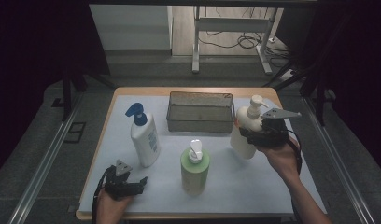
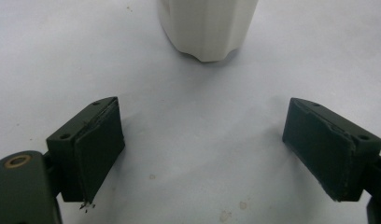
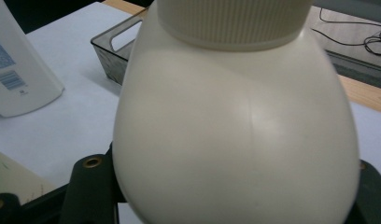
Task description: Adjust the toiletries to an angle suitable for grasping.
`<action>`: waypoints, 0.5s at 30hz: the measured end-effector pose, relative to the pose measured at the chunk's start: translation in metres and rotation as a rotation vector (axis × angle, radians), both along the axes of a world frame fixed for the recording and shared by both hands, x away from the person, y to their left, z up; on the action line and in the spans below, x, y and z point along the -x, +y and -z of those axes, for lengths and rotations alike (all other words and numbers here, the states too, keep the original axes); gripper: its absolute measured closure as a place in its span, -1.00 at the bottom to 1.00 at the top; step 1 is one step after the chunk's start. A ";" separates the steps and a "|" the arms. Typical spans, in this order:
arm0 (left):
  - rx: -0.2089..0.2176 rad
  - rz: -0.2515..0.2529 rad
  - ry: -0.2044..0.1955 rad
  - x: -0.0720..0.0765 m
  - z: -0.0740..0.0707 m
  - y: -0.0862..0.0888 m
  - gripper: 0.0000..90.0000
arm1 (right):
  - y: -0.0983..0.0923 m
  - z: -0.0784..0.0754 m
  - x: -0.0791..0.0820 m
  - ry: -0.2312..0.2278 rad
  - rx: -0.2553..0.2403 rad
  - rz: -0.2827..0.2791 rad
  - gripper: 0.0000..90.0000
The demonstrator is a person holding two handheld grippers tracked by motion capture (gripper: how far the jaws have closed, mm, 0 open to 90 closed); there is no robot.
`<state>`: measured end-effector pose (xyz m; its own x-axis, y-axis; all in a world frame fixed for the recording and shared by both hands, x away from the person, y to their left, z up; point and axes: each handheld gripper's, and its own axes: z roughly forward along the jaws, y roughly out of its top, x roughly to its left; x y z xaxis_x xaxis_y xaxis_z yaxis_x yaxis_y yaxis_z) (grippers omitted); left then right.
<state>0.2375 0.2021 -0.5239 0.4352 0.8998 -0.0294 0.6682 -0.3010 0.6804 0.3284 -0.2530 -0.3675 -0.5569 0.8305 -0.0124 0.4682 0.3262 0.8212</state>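
Observation:
My right gripper [image 1: 255, 135] is shut on the body of a cream pump bottle [image 1: 246, 133], which leans slightly at the table's right side, beside the basket's right end. In the right gripper view the cream bottle [image 3: 235, 121] bulges between the black jaws. A white bottle with a blue pump [image 1: 144, 137] stands left of centre. A green bottle with a white pump [image 1: 194, 168] stands in the front middle. My left gripper [image 1: 141, 184] rests low at the front left, open, with nothing between its pads [image 2: 97, 149]. The white bottle's base [image 2: 207, 28] lies ahead of it.
A dark mesh basket [image 1: 200, 122] sits at the back middle of the pale sheet [image 1: 254, 186] covering the wooden table. The basket's corner [image 3: 109, 51] and the labelled white bottle [image 3: 16, 70] lie beyond the held bottle. Floor rails run along both sides of the table.

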 end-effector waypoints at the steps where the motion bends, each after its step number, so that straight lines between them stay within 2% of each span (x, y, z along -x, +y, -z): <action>1: 0.000 0.000 0.000 0.000 0.000 0.000 -0.73 | 0.001 -0.001 0.000 0.000 -0.001 -0.001 -0.19; 15: 0.000 0.000 0.000 0.000 0.000 0.000 -0.73 | 0.016 -0.015 -0.010 -0.004 -0.017 -0.017 -0.18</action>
